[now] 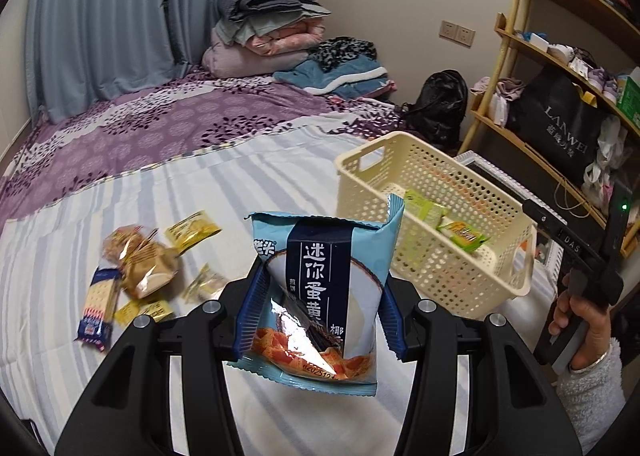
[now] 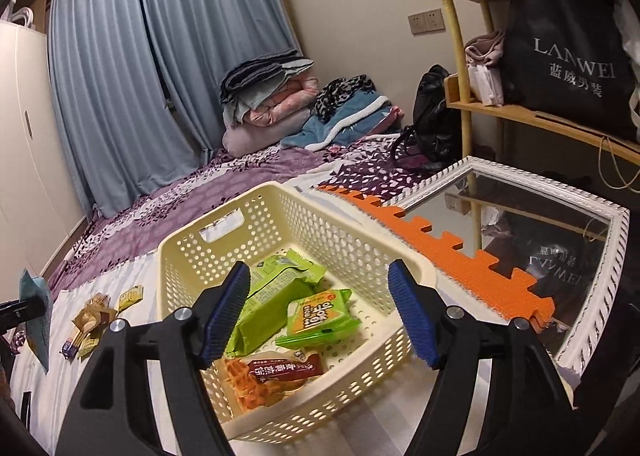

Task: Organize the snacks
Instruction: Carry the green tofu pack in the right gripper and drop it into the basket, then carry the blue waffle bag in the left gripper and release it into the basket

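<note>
Left gripper [image 1: 320, 308]: fingers clenched on blue snack bag [image 1: 320, 288]; right gripper [image 2: 318, 316]: fingers released, nothing between them, cream basket [image 2: 280, 208] beyond.

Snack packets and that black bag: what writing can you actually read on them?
"LANWEI": black shopping bag on the shelf.
"迷你蛋黄": light blue snack packet held in the left tongs.
"DAS": right tongs.
Basket packets: print too distorted to read.
Packets on the bed: too small.
</note>
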A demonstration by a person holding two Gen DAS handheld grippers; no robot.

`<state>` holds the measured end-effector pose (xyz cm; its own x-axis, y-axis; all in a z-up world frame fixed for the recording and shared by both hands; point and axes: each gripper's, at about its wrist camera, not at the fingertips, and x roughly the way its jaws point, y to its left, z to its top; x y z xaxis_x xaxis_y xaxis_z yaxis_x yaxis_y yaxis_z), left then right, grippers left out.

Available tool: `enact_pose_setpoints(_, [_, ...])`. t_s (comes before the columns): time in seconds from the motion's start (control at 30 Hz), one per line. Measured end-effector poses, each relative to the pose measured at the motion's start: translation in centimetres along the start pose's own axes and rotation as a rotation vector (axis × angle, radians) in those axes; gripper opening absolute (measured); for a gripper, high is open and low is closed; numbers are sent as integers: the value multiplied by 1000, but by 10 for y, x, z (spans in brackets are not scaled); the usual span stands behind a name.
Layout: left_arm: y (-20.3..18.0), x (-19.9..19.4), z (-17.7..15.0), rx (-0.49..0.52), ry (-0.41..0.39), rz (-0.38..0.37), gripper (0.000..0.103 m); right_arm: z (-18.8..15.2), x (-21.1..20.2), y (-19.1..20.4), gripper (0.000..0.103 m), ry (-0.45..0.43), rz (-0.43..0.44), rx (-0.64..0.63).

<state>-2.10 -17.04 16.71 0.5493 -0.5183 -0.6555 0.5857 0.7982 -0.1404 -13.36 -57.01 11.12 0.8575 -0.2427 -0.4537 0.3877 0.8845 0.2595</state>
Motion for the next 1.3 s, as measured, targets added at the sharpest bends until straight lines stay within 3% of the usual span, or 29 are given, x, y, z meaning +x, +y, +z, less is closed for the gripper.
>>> enact_pose_setpoints(0.4, [-81, 34, 43, 131, -16, -134, 52, -2, -5, -19, 72, 8, -12, 21])
enact_pose_setpoints(0.47, [-93, 40, 47, 146, -14, -154, 52, -2, -6, -22, 76, 5, -16, 27])
enact_pose_setpoints(0.7, [-127, 66, 59, 181, 3, -202, 52, -1, -4, -32, 85, 14, -69, 31])
enact_pose_setpoints(1.0, [-160, 90, 66, 222, 19, -239, 53, -1, -3, -41, 86, 29, -96, 50])
enact_pose_setpoints(1.03, [-162, 92, 66, 223, 23, -241, 57, -1, -3, -41, 86, 29, -98, 50])
enact_pose_setpoints(1.13, [-163, 93, 63, 219, 15, -241, 101, -1, -4, -42, 90, 26, -104, 53])
enact_pose_setpoints(1.3, [-158, 95, 55, 218, 35, -212, 101, -3, -2, -40, 90, 36, -101, 62])
